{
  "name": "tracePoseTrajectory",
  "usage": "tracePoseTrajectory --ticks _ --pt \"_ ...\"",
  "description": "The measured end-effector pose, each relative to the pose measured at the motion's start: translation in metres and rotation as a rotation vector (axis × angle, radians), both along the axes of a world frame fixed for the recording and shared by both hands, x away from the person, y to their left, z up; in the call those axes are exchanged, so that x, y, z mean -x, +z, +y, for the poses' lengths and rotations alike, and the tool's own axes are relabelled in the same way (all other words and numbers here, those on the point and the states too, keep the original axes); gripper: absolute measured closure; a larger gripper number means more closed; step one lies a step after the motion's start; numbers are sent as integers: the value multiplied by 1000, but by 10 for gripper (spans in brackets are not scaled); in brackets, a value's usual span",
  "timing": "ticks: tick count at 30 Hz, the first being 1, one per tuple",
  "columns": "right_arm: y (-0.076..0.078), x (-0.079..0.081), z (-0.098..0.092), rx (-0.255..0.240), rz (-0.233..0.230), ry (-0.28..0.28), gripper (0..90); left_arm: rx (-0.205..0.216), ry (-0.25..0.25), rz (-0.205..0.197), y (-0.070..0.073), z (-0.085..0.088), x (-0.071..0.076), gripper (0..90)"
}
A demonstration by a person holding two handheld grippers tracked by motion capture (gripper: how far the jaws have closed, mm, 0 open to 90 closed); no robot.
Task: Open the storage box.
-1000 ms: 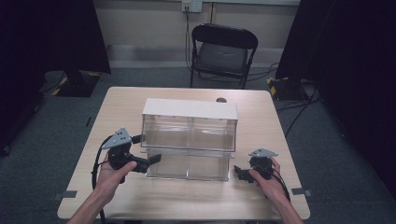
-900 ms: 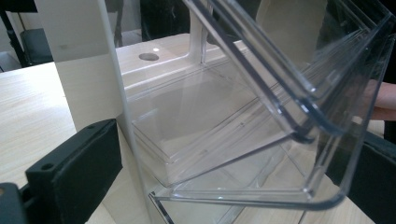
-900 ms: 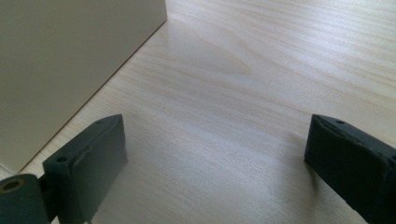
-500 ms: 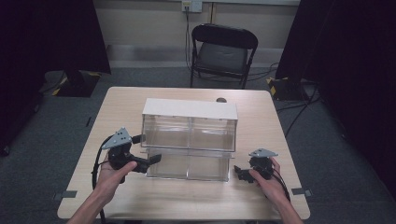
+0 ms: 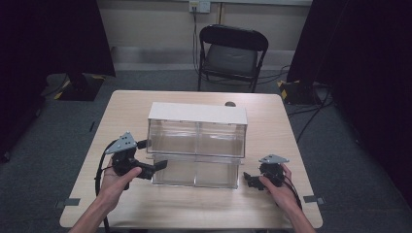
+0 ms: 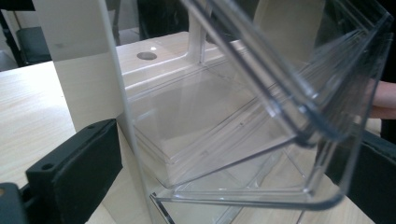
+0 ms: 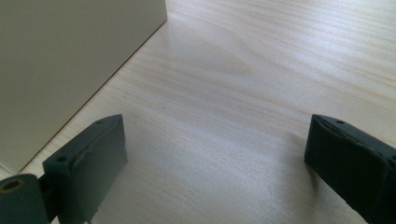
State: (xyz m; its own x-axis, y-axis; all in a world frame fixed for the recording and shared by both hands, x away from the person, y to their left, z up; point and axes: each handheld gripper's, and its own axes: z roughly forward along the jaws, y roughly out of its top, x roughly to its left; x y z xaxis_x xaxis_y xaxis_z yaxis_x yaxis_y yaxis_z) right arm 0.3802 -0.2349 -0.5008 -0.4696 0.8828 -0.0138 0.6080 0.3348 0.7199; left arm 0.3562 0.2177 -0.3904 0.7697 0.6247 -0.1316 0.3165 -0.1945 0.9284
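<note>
Pale wood-grain laminate covered the table (image 5: 272, 126), which carried a two-tier cabinet of clear tilt-out bins (image 5: 197, 145) standing at its middle, under a white top panel (image 5: 197, 113). Behind the table stood a black folding chair (image 5: 232, 53), well apart from the work.

The lower left bin (image 6: 261, 140) was tipped forward out of its frame, its clear front lip hanging between your left jaws. Your left gripper (image 5: 156, 166) sat at the cabinet's lower left front corner; its jaws stood wide apart, straddling the bin's lip and the white side wall (image 6: 88, 84) without clamping either. Whether a pad touched the plastic, I could not tell.

Your right gripper (image 5: 248, 180) rested low on the table just beside the cabinet's right end, jaws spread wide and holding nothing; between them lay bare table (image 7: 224, 116), with the white end panel (image 7: 60, 60) alongside.

Assessment: the bin is thin, rigid, clear plastic, judged light, slippery against the pads and liable to crack or scuff under a hard squeeze. The cabinet itself looks light enough to slide or tip when a bin is pulled. Take hold at the thickened front lip, near its centre, with moderate pressure, and consider bracing the frame with your right gripper against the end panel.
</note>
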Motion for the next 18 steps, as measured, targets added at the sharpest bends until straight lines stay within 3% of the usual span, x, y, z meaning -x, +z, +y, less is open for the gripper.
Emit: tracePoseTrajectory --ticks 18 --pt "0 0 0 0 0 0 51 7 0 7 -1 0 -1 0"
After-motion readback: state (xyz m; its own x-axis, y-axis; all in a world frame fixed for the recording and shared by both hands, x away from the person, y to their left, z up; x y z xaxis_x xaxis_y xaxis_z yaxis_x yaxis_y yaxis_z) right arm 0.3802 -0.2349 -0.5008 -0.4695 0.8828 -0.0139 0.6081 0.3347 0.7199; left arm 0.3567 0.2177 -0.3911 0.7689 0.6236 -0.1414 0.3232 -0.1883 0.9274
